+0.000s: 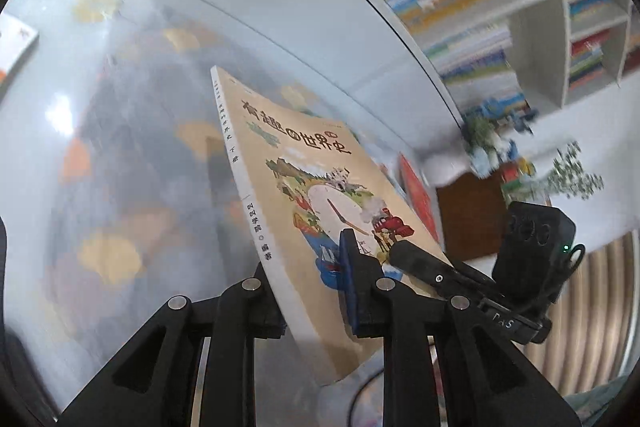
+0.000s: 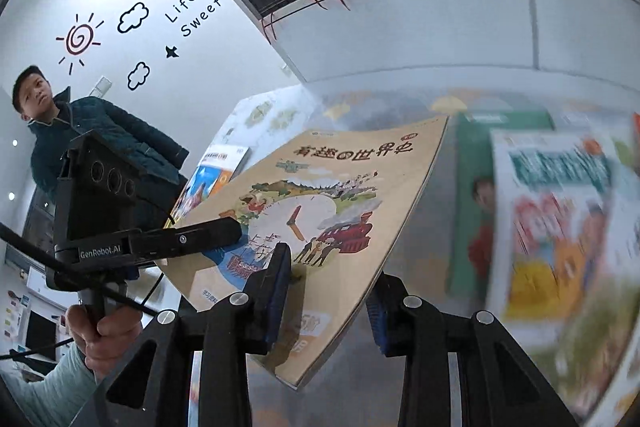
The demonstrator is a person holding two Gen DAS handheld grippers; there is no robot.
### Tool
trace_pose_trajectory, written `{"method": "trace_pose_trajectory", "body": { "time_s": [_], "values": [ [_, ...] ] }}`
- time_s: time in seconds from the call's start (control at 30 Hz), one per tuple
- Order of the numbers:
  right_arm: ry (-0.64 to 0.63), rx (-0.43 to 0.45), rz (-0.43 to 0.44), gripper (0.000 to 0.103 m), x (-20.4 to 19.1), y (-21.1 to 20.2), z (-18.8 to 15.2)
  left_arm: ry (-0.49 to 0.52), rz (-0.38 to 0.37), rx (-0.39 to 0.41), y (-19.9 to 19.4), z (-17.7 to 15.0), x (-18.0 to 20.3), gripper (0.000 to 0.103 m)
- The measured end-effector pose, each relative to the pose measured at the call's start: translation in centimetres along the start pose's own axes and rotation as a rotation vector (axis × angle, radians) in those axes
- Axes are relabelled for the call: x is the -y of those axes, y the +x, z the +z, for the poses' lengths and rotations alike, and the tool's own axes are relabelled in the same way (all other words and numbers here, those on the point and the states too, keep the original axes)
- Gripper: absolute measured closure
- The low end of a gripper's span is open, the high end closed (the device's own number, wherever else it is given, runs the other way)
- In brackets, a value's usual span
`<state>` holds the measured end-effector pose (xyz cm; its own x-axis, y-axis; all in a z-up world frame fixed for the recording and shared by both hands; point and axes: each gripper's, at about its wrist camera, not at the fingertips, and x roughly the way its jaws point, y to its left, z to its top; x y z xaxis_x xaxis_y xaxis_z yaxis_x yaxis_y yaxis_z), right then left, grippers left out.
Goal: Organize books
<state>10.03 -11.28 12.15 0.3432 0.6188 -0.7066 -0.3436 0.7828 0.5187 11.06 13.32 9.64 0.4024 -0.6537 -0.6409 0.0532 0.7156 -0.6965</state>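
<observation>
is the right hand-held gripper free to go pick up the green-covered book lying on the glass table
Probably not yet: the right hand-held gripper is shut on the tan illustrated paperback book, so the green-covered book stays out of its grasp until that is set down.

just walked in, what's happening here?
A person is organizing books with two handheld grippers. Both the left gripper and the right gripper are clamped on one tan illustrated book, held tilted above the glass-topped table. More books lie on the table, and a filled white bookshelf stands behind.
</observation>
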Motion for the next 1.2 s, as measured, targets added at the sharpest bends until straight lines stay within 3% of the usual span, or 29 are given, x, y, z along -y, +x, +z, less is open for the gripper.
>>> {"method": "trace_pose_trajectory", "body": {
  "time_s": [0.13, 0.3, 0.47, 0.63, 0.77, 0.9, 1.0, 1.2],
  "values": [
    [-0.004, -0.02, -0.023, 0.069, -0.3, 4.5, 3.6, 0.018, 0.068, 0.022, 1.0, 3.0, -3.1, 0.082],
    [0.022, -0.065, -0.048, 0.069, -0.2, 10.0, 5.4, 0.009, 0.14, 0.02, 2.6, 3.9, -5.9, 0.08],
    [0.084, -0.126, -0.036, 0.068, 0.4, 12.5, 4.6, -0.039, 0.189, -0.019, 3.2, 2.6, -7.8, 0.072],
    [0.121, -0.233, -0.137, 0.063, 1.6, 15.4, 3.4, -0.029, 0.404, -0.018, 1.4, -0.1, -9.0, 0.075],
    [0.073, -0.275, -0.151, 0.061, 0.7, 14.1, 2.7, -0.001, 0.465, 0.021, -1.6, -1.9, -7.9, 0.075],
    [0.06, -0.211, -0.131, 0.061, 0.2, 8.6, -0.4, 0.104, 0.404, 0.011, -1.9, -3.7, -3.9, 0.075],
    [0.075, -0.174, -0.126, 0.061, 0.0, 3.7, -4.2, 0.203, 0.288, -0.058, 0.8, -5.5, 1.0, 0.074],
    [0.191, -0.094, -0.217, 0.06, 2.3, -6.3, -12.4, 0.365, 0.067, -0.163, 6.3, -9.5, 10.5, 0.074]
  ]
}}
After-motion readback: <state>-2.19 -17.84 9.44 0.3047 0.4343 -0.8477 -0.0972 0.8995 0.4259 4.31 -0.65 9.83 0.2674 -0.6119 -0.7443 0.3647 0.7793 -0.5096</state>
